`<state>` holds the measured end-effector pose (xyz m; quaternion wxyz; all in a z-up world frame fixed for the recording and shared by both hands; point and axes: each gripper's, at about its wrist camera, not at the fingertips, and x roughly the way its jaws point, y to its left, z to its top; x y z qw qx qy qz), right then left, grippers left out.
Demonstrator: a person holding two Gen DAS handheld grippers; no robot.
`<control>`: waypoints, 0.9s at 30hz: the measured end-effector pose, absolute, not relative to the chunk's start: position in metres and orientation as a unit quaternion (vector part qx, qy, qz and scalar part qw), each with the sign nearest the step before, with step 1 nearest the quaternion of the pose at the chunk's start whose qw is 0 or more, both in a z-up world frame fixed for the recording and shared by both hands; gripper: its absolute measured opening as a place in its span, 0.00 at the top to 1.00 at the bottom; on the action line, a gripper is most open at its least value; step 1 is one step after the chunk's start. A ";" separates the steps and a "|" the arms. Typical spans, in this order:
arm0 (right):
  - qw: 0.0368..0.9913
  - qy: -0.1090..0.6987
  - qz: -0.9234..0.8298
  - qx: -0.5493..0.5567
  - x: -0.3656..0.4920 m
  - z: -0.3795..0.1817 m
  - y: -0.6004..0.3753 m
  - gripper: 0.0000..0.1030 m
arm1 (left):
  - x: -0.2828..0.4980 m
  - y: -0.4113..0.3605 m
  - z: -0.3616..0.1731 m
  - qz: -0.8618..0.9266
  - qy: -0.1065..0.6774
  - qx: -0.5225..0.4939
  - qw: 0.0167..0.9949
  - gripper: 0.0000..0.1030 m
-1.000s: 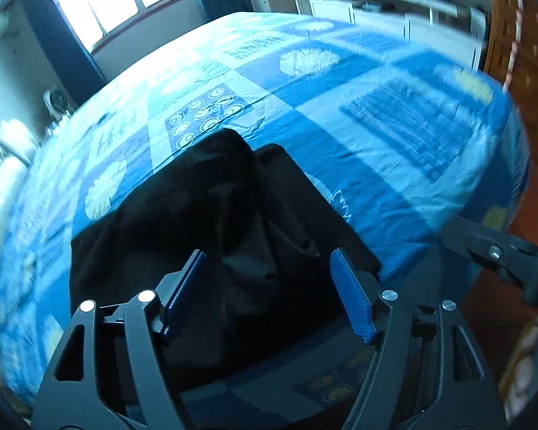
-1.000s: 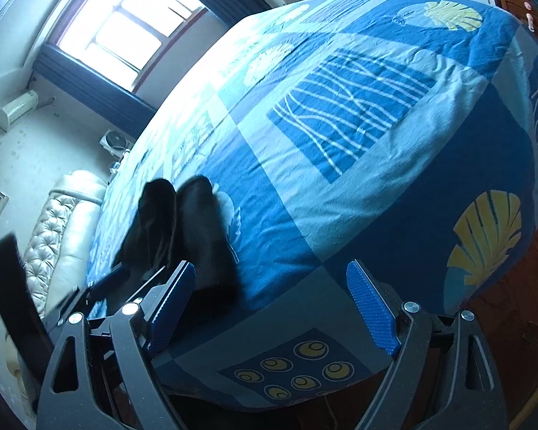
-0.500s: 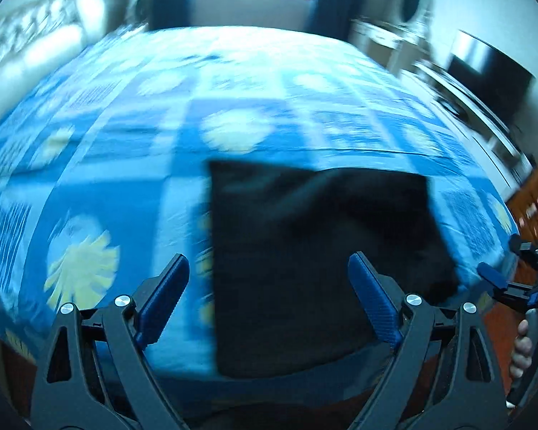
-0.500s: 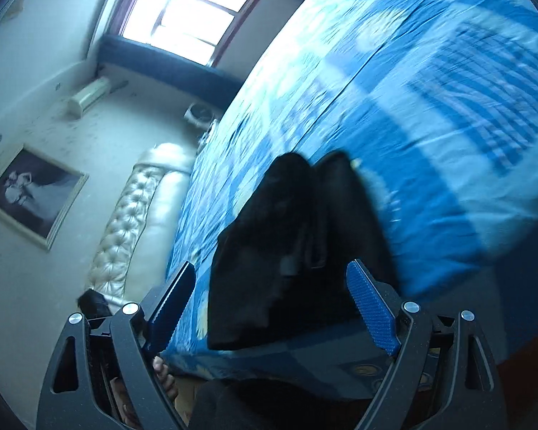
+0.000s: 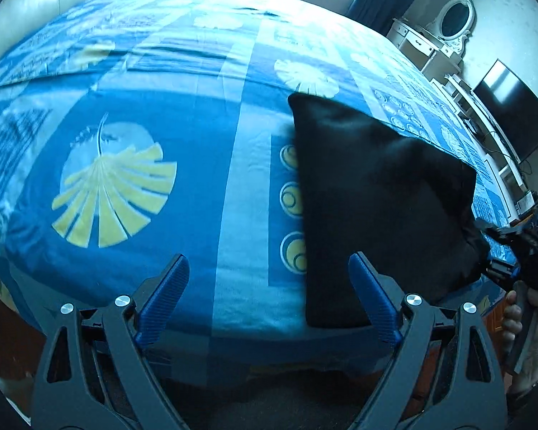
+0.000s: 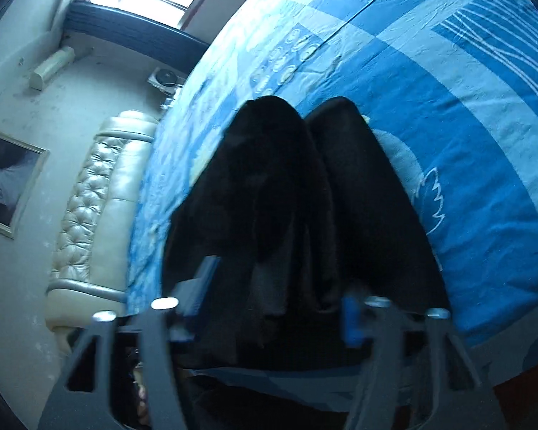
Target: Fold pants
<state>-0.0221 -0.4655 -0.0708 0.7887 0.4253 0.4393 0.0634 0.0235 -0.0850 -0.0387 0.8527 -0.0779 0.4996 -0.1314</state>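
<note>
Black pants [image 5: 376, 197] lie folded in a rough rectangle on the blue patterned bed [image 5: 125, 89], near its front edge. My left gripper [image 5: 269, 261] hangs open over the bedspread just left of them, nothing between its fingers; its right finger overlaps the pants' near left corner. At the far right, my right gripper [image 5: 500, 252] is at the pants' right edge, where the cloth bunches up toward it. In the right wrist view the pants [image 6: 269, 179] fill the middle, and the right gripper's [image 6: 276, 286] blurred jaws are closing with the dark cloth between them.
A padded cream headboard [image 6: 100, 197] runs along the bed's far side. A white dresser with an oval mirror [image 5: 452, 21] and a dark television [image 5: 509, 114] stand to the right. A person's hand [image 5: 527, 322] holds the right gripper's handle. Wooden floor shows below the bed's edge.
My left gripper has swung left along the bed's edge and rolled, so the pants now lie to its right. My right gripper has come up to the pants and its jaws have narrowed around the cloth.
</note>
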 end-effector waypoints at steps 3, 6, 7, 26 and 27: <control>0.785 0.446 0.063 0.425 -0.022 -0.070 -0.464 0.86 | 0.021 -0.084 -0.043 -0.135 0.504 -0.082 0.849 0.12; 0.804 0.430 0.072 0.403 -0.026 -0.051 -0.461 0.87 | 0.021 -0.084 -0.041 -0.140 0.502 -0.085 0.849 0.12; 0.812 0.423 0.077 0.395 -0.028 -0.042 -0.460 0.87 | 0.021 -0.084 -0.040 -0.143 0.501 -0.087 0.849 0.12; 0.783 0.413 0.054 0.461 -0.051 -0.098 -0.503 0.88 | 0.024 -0.112 -0.052 -0.147 0.511 -0.048 0.846 0.12; 0.782 0.410 0.058 0.466 -0.051 -0.101 -0.504 0.88 | 0.024 -0.112 -0.053 -0.148 0.512 -0.048 0.845 0.12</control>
